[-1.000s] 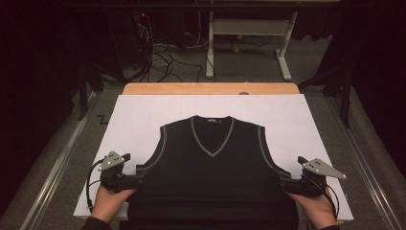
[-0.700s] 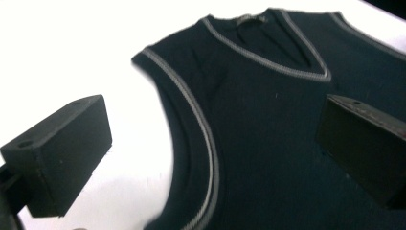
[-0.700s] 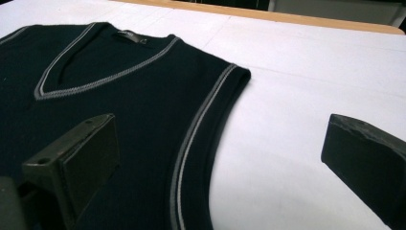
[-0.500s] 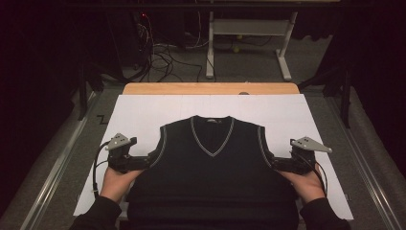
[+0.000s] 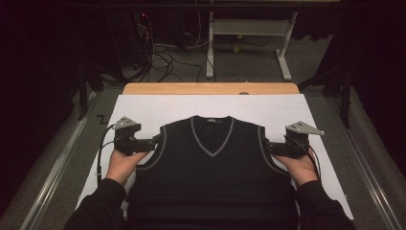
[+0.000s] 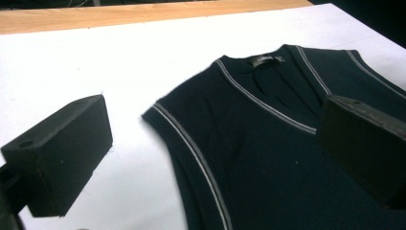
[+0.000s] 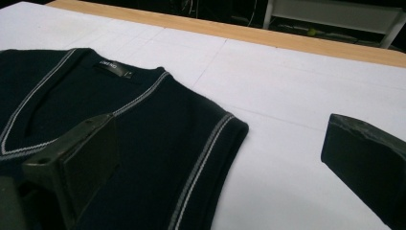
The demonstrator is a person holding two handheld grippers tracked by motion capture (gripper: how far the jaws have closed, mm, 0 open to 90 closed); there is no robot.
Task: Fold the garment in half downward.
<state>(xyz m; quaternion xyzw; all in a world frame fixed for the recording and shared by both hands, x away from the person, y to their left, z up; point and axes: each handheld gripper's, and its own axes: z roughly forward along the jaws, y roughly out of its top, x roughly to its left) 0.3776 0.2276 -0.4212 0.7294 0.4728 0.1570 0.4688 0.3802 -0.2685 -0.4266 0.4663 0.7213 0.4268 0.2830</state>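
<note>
The vest (image 5: 213, 167) is flanked at mid-frame by the left tool (image 5: 154, 142) and right tool (image 5: 268, 147), both held apart, armhole edges lying between their jaws.

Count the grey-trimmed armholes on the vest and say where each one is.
2. One armhole runs down the vest's left edge by the left gripper; the other armhole runs down its right edge by the right gripper. Neither looks hidden.

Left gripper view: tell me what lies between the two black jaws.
The vest's shoulder and its grey-trimmed armhole edge lie between the open jaws of the left gripper, with bare white table cover beside it.
</note>
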